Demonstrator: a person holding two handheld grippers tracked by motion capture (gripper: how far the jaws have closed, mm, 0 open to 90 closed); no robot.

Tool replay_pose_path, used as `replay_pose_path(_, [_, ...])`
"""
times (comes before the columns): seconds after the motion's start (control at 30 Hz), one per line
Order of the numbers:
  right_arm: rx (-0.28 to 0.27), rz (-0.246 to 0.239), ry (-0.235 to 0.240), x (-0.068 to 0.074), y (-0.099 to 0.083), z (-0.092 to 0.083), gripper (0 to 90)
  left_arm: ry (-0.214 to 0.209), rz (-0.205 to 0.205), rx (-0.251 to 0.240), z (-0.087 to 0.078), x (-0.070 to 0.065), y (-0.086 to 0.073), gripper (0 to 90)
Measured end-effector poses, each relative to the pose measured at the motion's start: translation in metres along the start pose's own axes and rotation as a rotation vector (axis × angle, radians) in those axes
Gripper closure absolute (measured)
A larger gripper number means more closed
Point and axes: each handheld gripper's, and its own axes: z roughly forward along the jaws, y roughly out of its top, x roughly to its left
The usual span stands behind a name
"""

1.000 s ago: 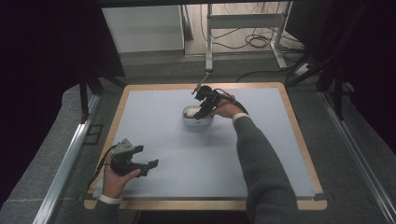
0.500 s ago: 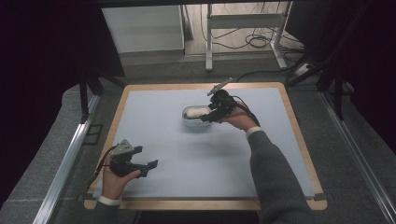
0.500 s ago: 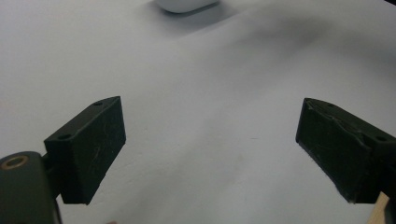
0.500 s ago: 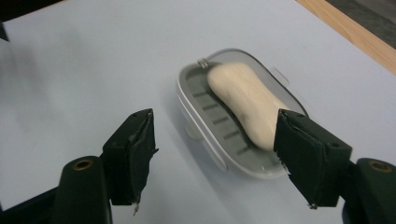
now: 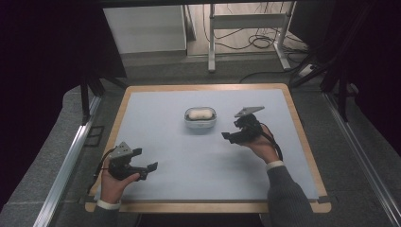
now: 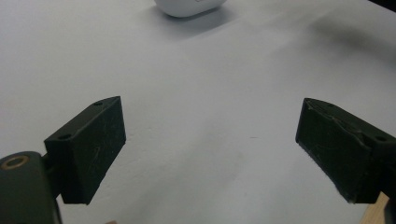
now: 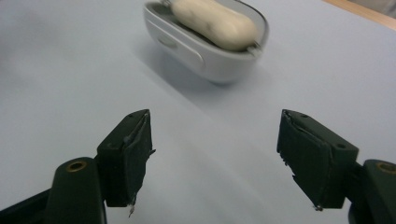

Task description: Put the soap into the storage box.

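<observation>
mat (image 5: 198, 156): pale blue, wood-edged
dish (image 5: 200, 118): white, beige lump inside, unclear what
left gripper (image 5: 145, 171): jaws apart, empty
right gripper (image 5: 228, 137): jaws apart, empty

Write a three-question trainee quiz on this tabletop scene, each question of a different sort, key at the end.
1. True or false: the right gripper is clamped on the white dish.
2. Multiple choice: what lies in the dish? A) a cream oblong piece B) a metal spoon C) nothing
3. Fill in: the left gripper is held over the ____ edge of the pale blue mat.

Key
1. False: its jaws stand wide apart, short of the dish, with bare mat between them.
2. A
3. near; it is open and holds nothing.
</observation>
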Motion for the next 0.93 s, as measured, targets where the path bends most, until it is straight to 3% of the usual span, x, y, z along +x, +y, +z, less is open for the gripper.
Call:
replay_pose_path(0.2, [-0.049,0.025,-0.059,0.000,-0.041,-0.030,24.8,0.015,-0.020,0.010,0.001,0.005,-0.003,9.1])
replay_pose_path(0.33, [-0.092,0.063,-0.074,-0.002,-0.066,-0.049,24.5,0.020,-0.023,0.006,-0.001,0.006,-0.003,9.1])
replay_pose_path(0.43, [-0.075,0.072,-0.099,-0.004,-0.077,-0.059,22.4,0.015,-0.021,0.004,-0.002,0.006,-0.003,9.0])
replay_pose_path(0.53, [-0.109,0.102,-0.099,-0.005,-0.090,-0.067,22.3,0.018,-0.020,-0.002,-0.003,0.007,-0.002,9.0])
replay_pose_path(0.93, [-0.117,0.103,-0.102,-0.005,-0.099,-0.067,18.7,0.019,-0.010,0.002,-0.002,0.007,-0.002,8.8])
